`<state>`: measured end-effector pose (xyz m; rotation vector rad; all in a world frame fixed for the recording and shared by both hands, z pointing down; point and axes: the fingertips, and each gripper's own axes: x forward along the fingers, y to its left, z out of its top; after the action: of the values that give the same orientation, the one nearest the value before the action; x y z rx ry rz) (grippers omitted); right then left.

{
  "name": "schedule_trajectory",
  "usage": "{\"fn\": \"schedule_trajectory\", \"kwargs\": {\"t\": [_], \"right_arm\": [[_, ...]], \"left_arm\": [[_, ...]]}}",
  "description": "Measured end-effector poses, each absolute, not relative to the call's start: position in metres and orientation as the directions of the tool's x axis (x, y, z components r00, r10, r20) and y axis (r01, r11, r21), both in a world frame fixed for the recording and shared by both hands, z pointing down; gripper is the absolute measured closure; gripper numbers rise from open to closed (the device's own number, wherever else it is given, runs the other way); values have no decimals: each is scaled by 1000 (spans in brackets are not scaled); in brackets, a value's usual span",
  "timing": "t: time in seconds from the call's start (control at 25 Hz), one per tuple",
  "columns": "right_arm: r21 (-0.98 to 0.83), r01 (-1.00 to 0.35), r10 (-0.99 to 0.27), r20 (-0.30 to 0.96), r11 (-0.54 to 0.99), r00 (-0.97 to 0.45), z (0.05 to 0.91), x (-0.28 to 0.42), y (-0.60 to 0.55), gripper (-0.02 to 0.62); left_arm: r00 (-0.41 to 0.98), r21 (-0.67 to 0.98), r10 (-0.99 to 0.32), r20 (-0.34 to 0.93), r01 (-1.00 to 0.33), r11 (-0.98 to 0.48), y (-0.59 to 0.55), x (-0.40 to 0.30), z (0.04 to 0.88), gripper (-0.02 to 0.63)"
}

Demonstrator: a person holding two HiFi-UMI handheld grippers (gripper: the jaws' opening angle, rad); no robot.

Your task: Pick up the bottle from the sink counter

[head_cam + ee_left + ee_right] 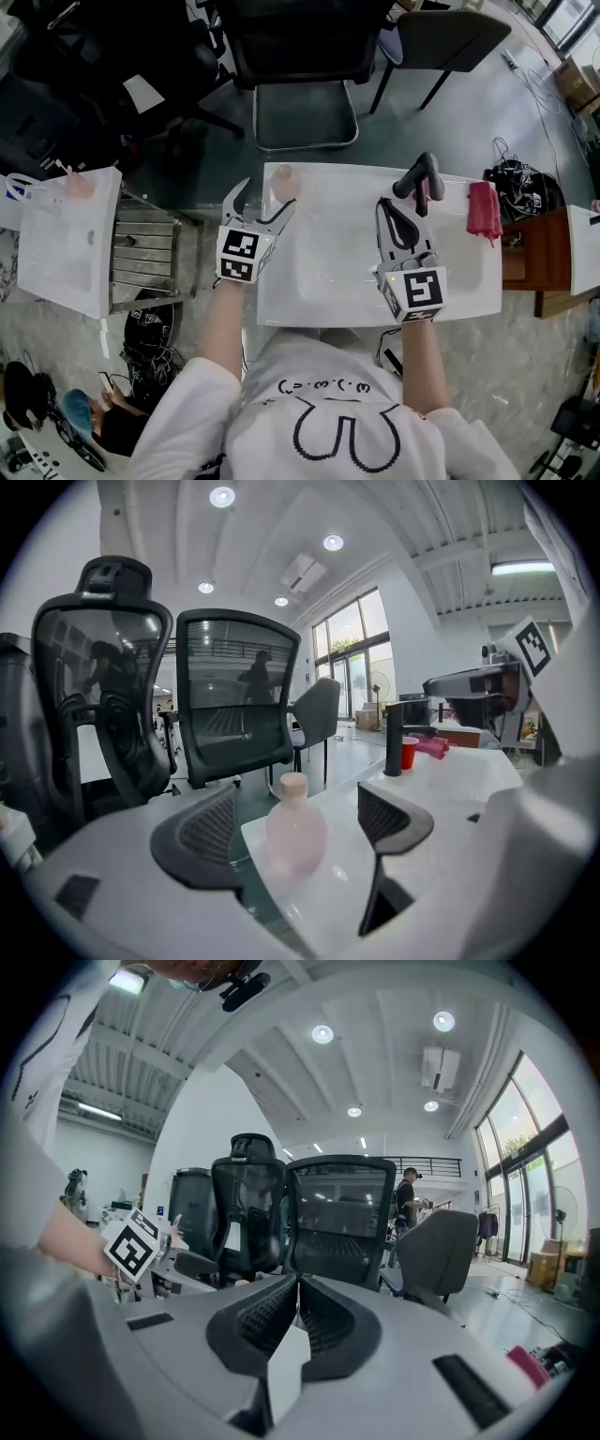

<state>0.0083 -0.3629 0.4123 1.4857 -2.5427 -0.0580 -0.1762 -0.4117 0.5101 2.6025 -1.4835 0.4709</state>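
Facing the bottle (294, 832) at the far left corner of the sink counter (361, 281) — left gripper (265, 202) fingers spread wide, framing it without contact, presumably aligned for a body grasp. Right gripper (298, 1299) fingers pressed together, empty — likely idle.

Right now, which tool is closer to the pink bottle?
Left. The left tool, jaws open, faces the bottle just ahead; the right tool, shut, is across the sink by the faucet.
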Motion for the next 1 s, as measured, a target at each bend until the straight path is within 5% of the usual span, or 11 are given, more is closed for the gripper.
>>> {"fn": "schedule_trajectory", "kwargs": {"t": [1.0], "right_arm": [[94, -898, -880, 267, 431, -394, 464, 4, -384, 565]], "left_arm": [[455, -15, -668, 588, -820, -572, -478, -147, 613, 199]]}}
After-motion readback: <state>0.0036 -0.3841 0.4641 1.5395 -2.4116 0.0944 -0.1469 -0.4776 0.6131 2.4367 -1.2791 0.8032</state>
